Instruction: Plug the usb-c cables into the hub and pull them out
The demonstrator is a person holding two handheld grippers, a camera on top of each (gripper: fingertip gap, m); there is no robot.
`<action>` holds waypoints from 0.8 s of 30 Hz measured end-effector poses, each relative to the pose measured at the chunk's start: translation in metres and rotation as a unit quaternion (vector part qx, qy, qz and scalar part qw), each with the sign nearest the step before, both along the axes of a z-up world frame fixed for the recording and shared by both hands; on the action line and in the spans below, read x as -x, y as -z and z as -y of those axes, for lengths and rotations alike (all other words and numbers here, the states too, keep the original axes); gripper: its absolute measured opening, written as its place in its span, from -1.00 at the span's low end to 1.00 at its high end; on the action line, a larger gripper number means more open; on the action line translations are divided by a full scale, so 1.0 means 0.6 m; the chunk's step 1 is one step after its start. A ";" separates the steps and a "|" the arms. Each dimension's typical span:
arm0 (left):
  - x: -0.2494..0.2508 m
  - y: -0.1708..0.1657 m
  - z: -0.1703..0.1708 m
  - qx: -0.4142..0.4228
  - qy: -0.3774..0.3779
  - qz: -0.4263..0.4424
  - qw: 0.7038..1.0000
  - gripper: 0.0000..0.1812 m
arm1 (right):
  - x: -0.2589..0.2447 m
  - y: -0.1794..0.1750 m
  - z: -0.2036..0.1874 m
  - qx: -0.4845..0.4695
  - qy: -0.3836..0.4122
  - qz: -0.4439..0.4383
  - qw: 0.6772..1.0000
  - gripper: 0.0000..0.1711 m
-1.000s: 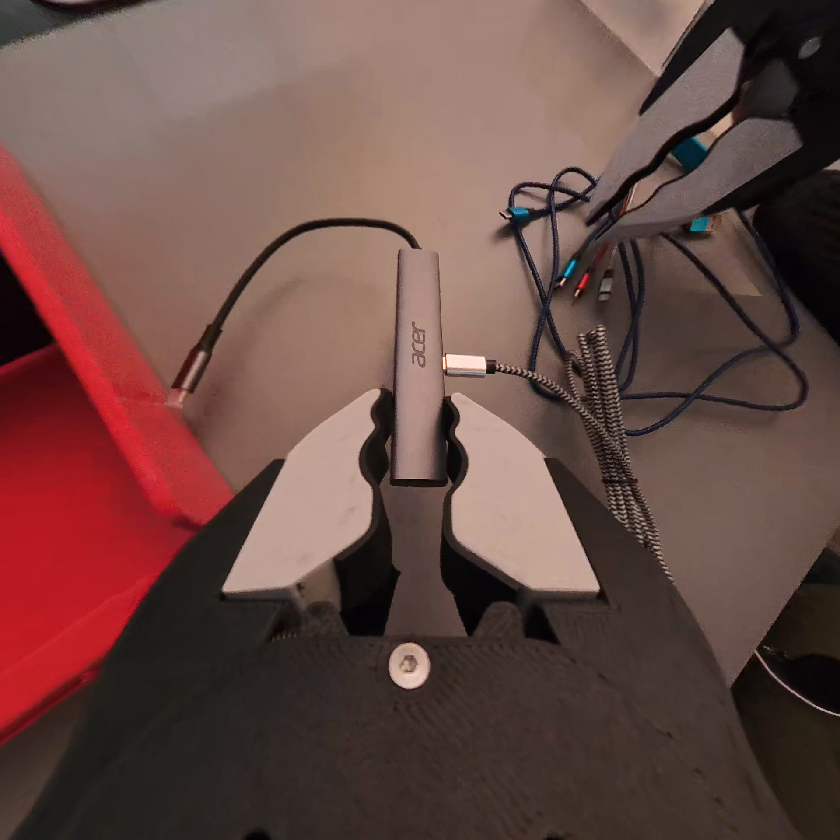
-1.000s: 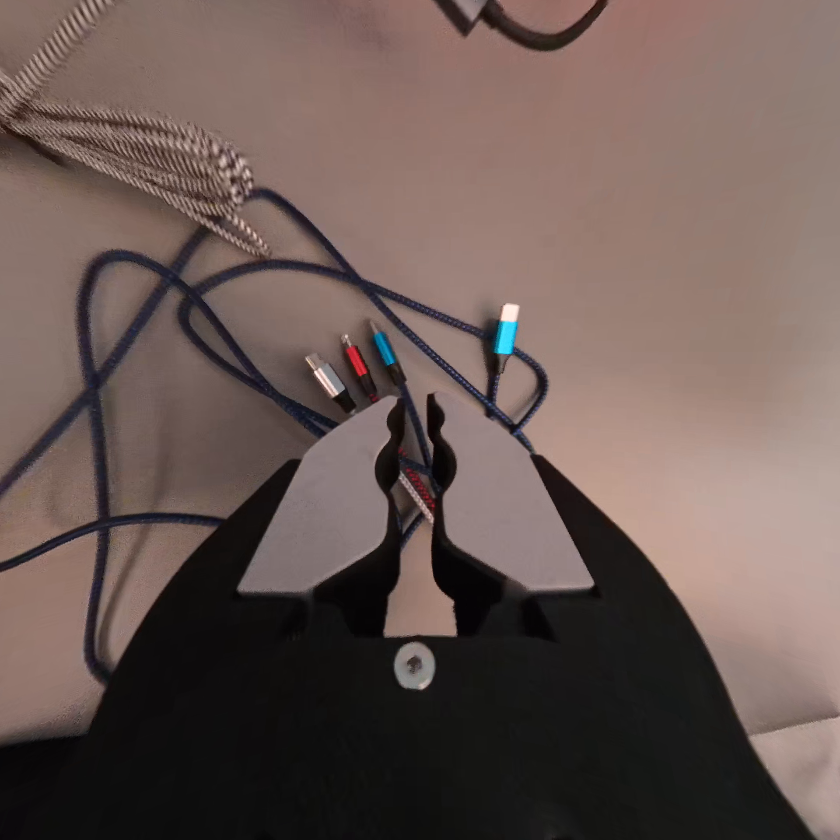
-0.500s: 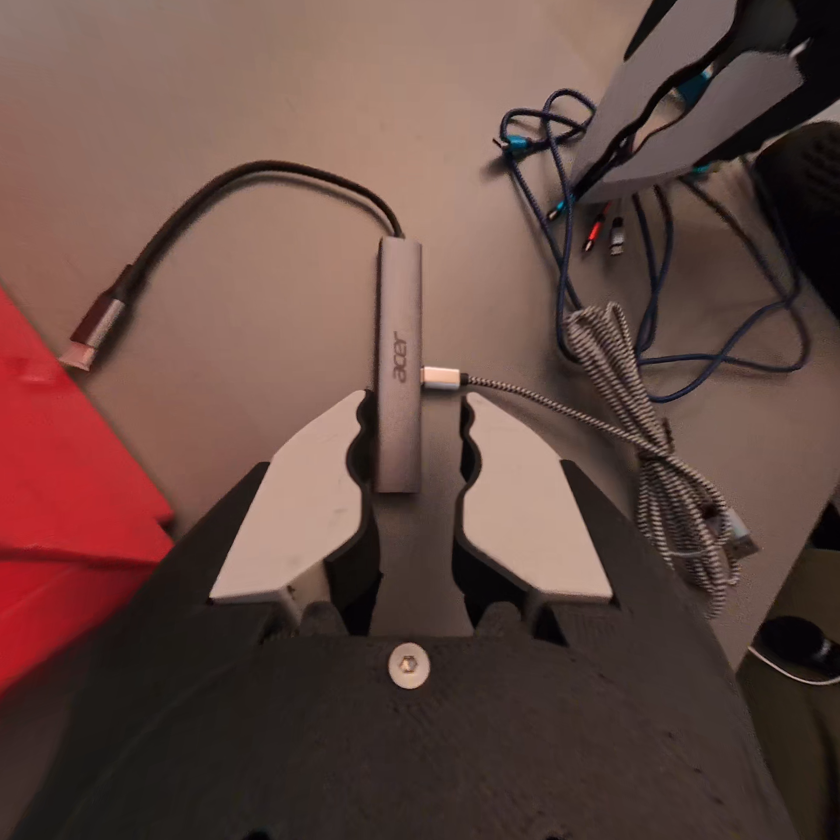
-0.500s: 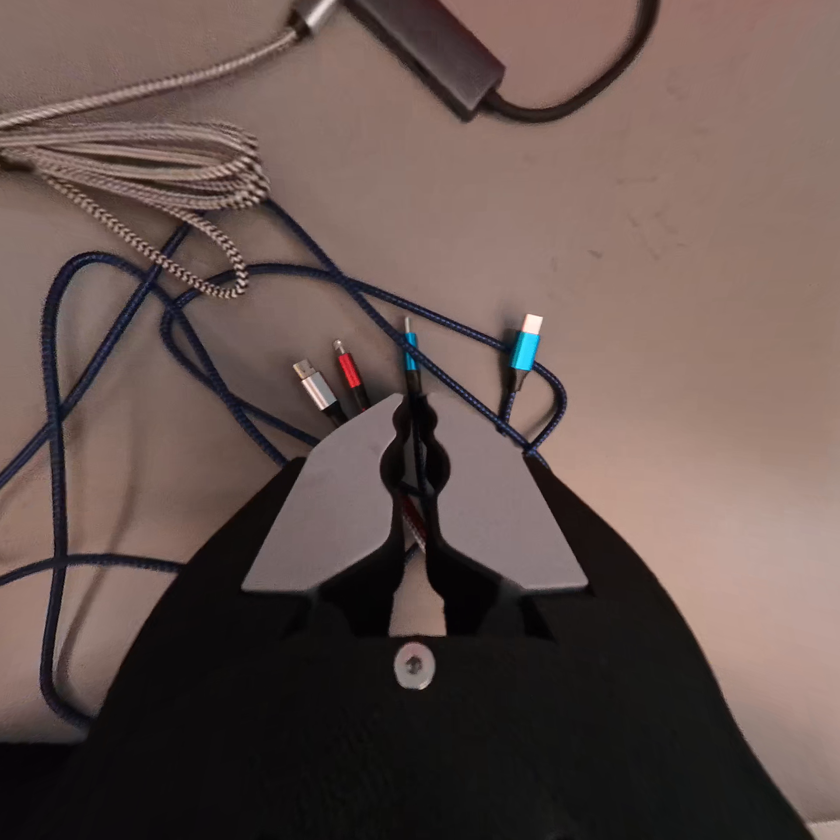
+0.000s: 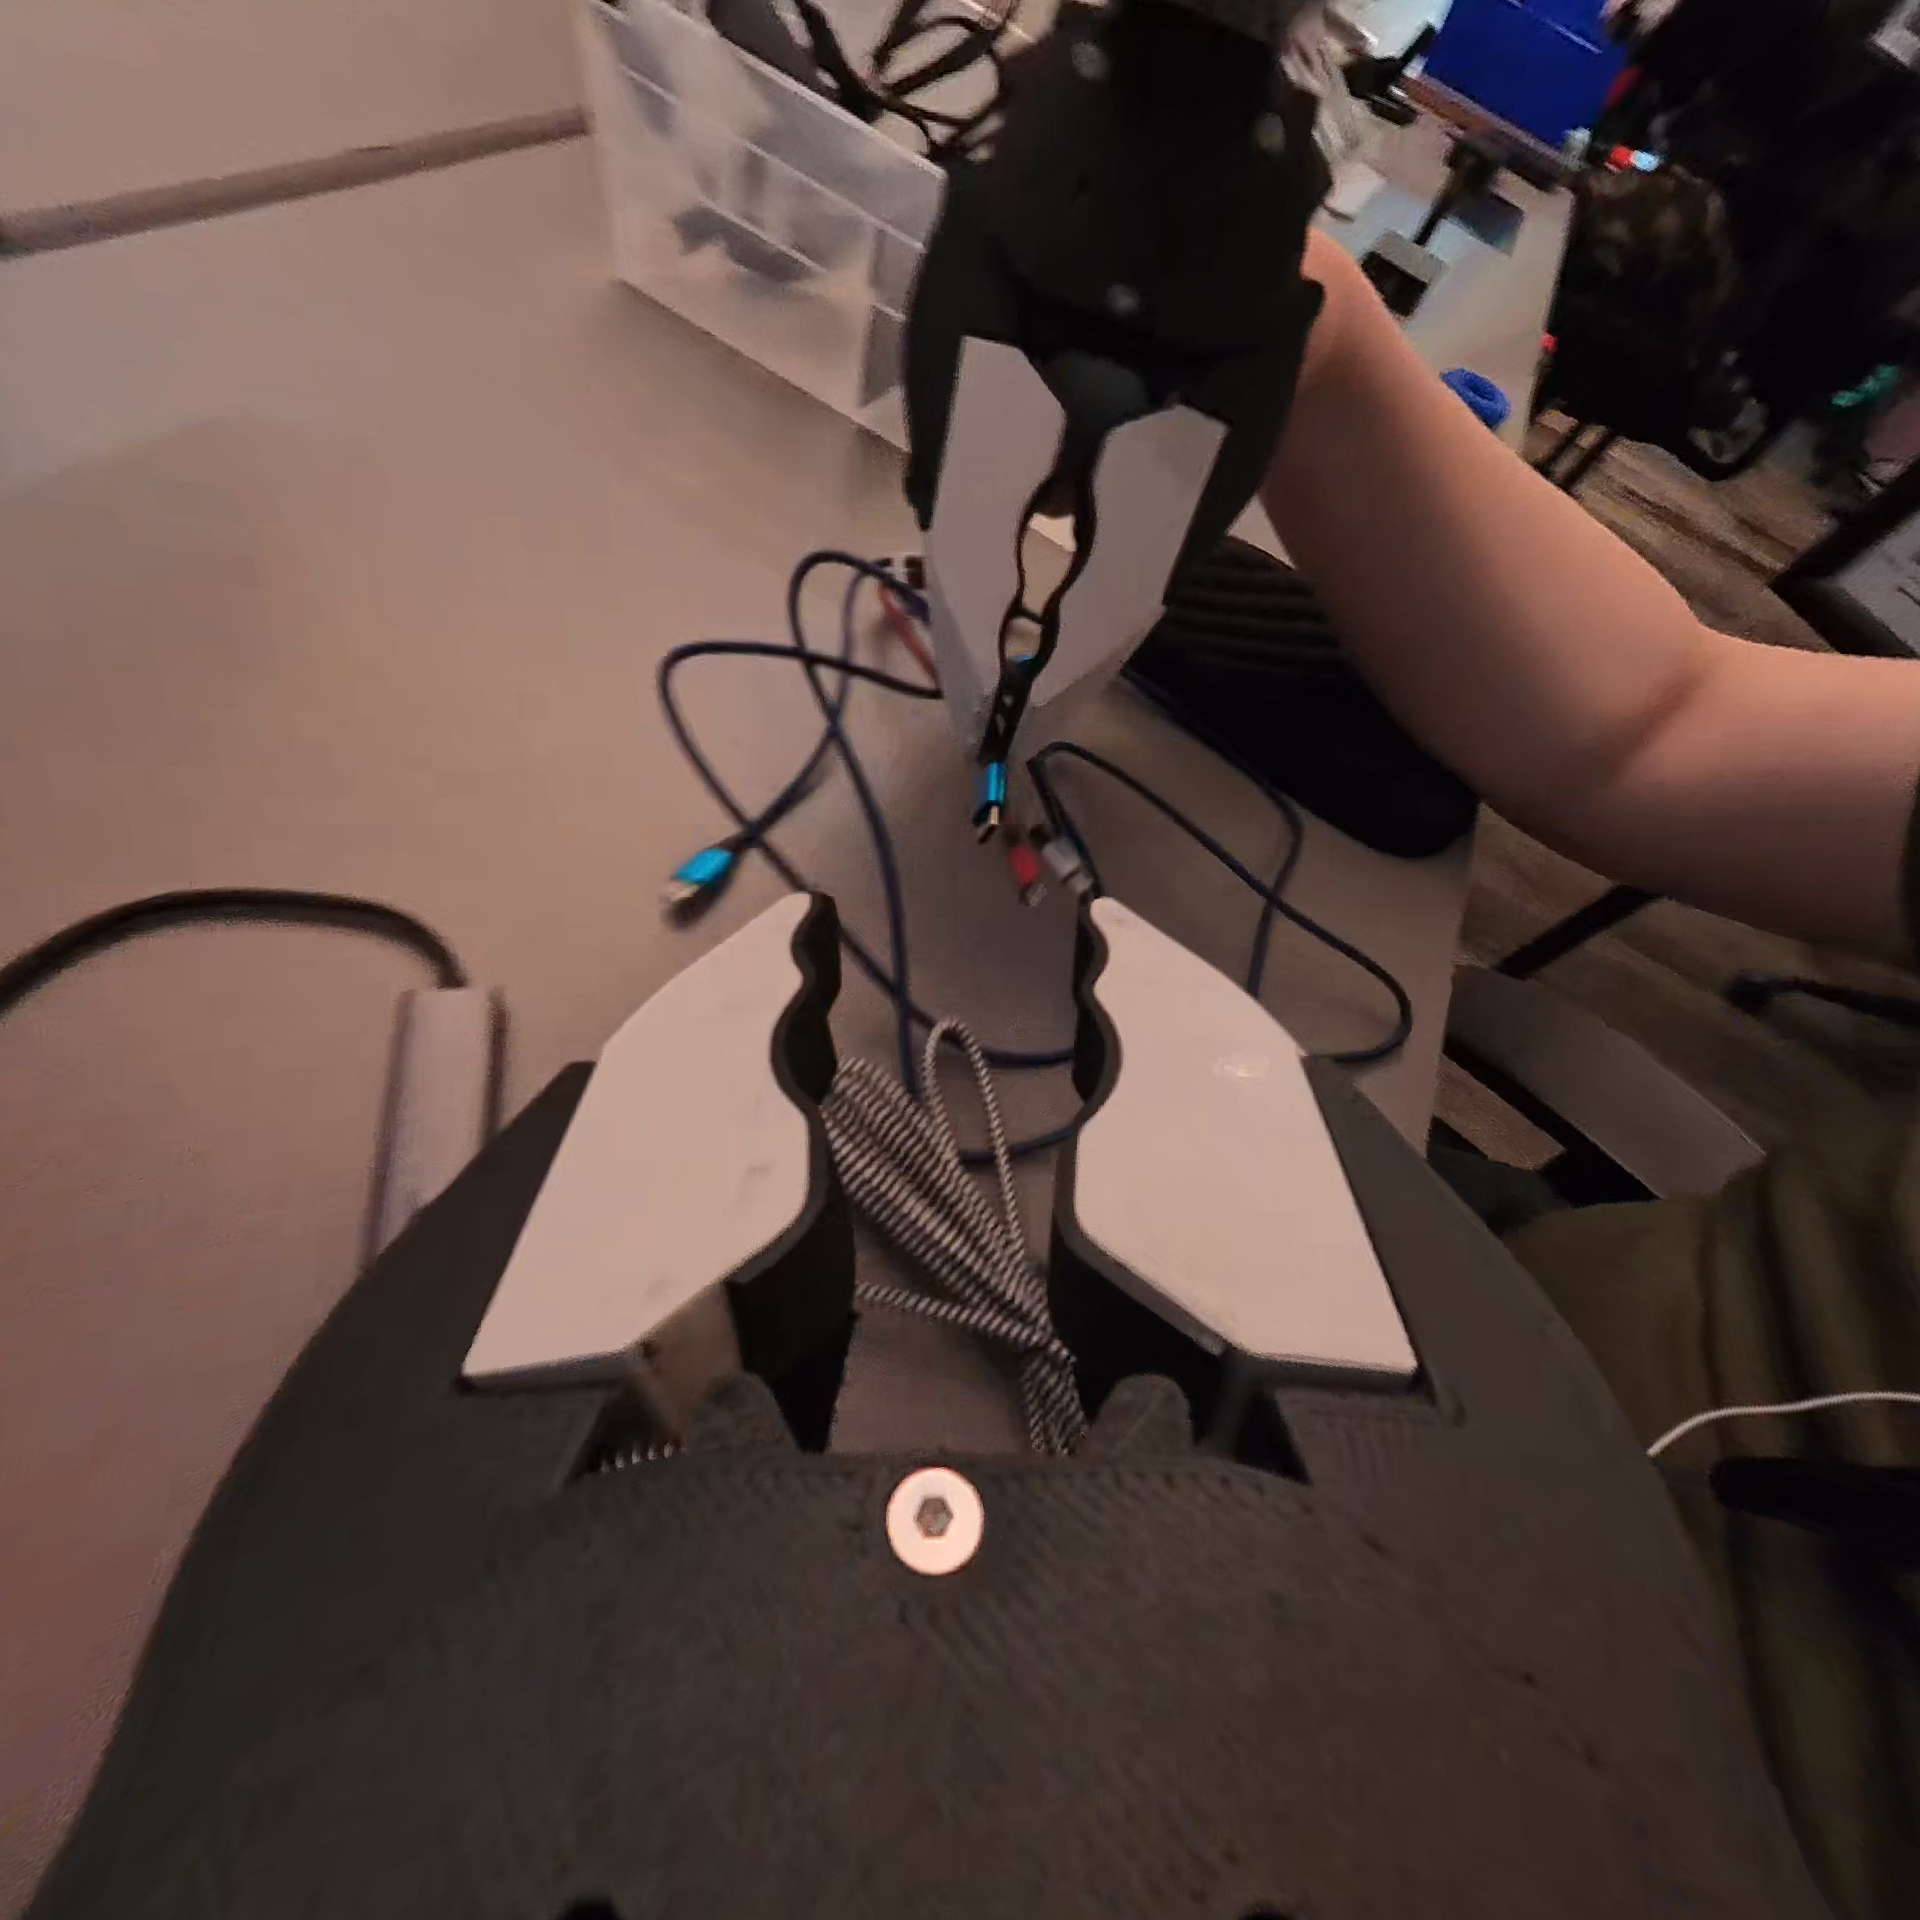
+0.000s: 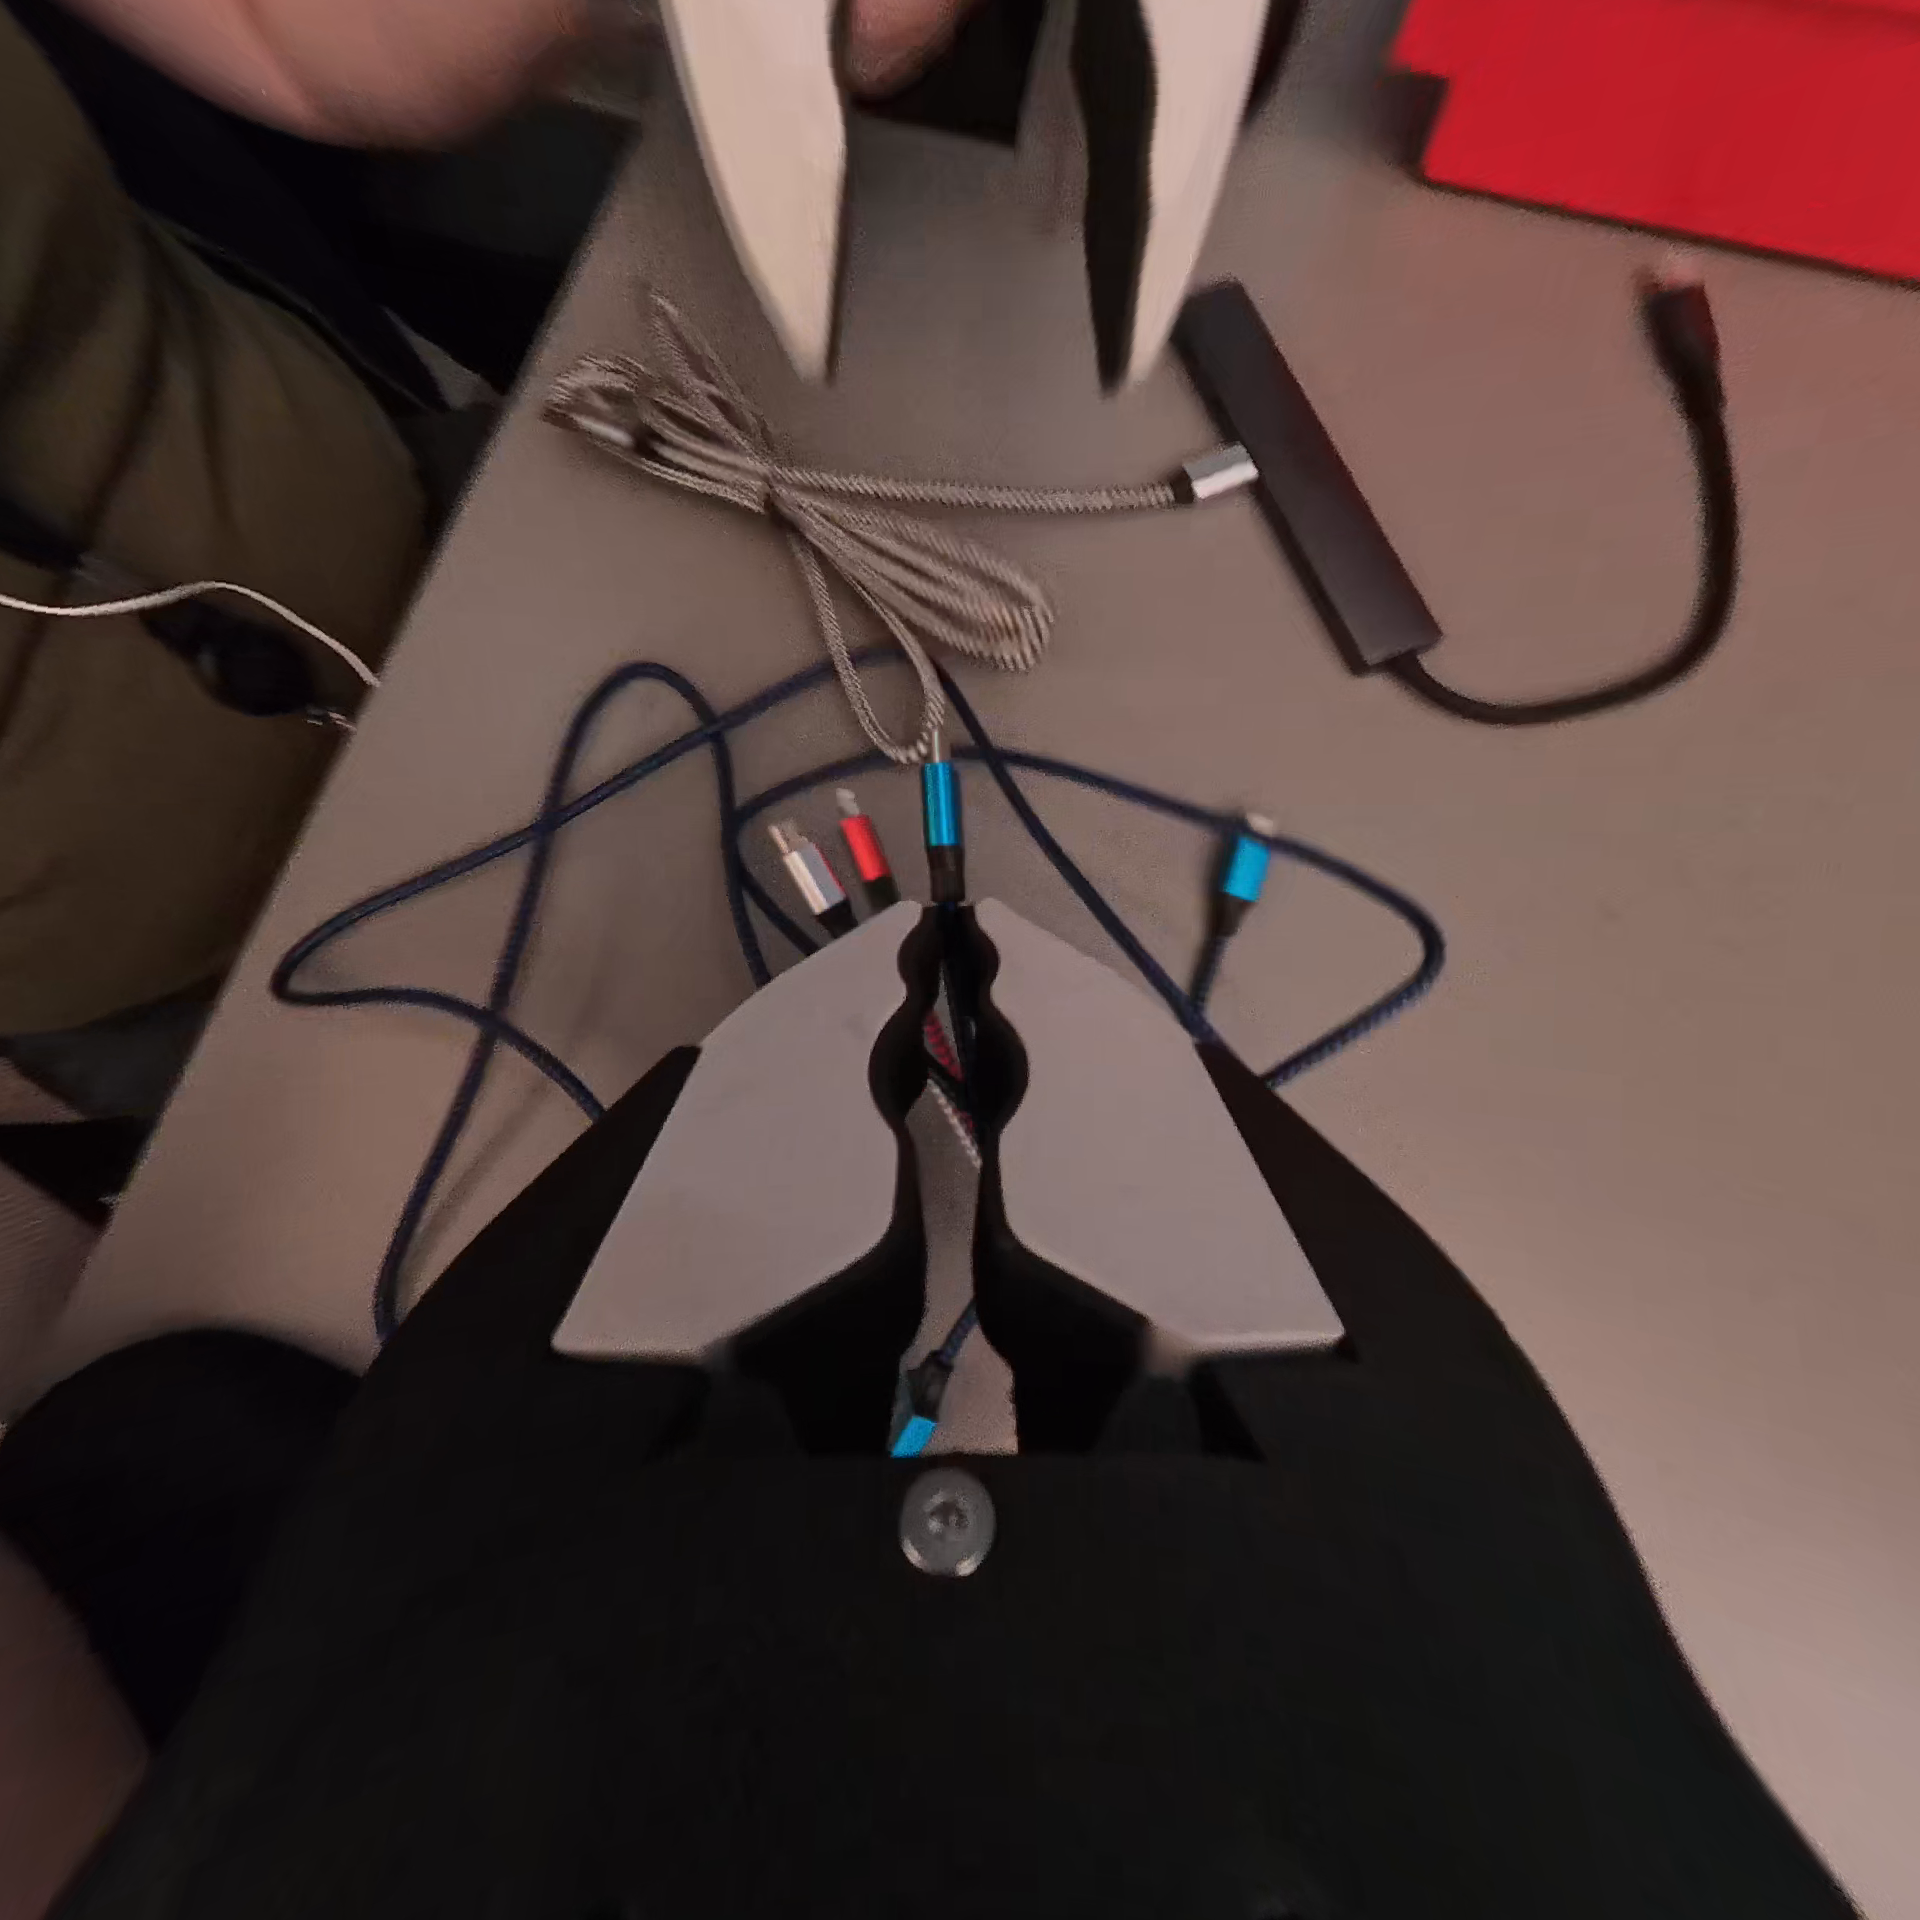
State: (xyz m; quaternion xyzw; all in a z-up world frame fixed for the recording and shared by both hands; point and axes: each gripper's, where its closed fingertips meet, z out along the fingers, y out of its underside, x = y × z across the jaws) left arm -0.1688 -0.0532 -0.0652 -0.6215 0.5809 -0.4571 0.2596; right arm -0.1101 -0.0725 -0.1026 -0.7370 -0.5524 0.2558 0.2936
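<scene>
**Right gripper lifts blue-tipped cable, left hangs empty above desk**

The right gripper is clamped on a dark blue braided cable, the blue-sleeved plug sticking out just past its fingertips and pointing ahead. Beside that plug, to the gripper's left, lie a red connector and a silver connector; a second blue connector rests off to its right on a loop of the same cable. Farther ahead & right sits the hub, a slim dark bar on the grey desk, w/ the silver plug of the grey-white braided cable against its side; whether it's fully seated can't be told. The hub's own black lead curls away to the right.

The left gripper has its jaws apart w/ nothing between them; below the gap lies the bundled striped cable. The hub shows blurred just left of its left finger. Straight ahead, the right gripper hangs above the desk, held by a bare forearm, blue plug dangling from its tips. A red tray is at far right in the right wrist view
</scene>
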 end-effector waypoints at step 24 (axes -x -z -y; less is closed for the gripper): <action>-0.094 -0.020 0.038 -0.033 0.095 -0.018 0.995 -0.94 | 0.007 -0.071 -0.003 -0.022 0.024 -0.097 0.995 -0.96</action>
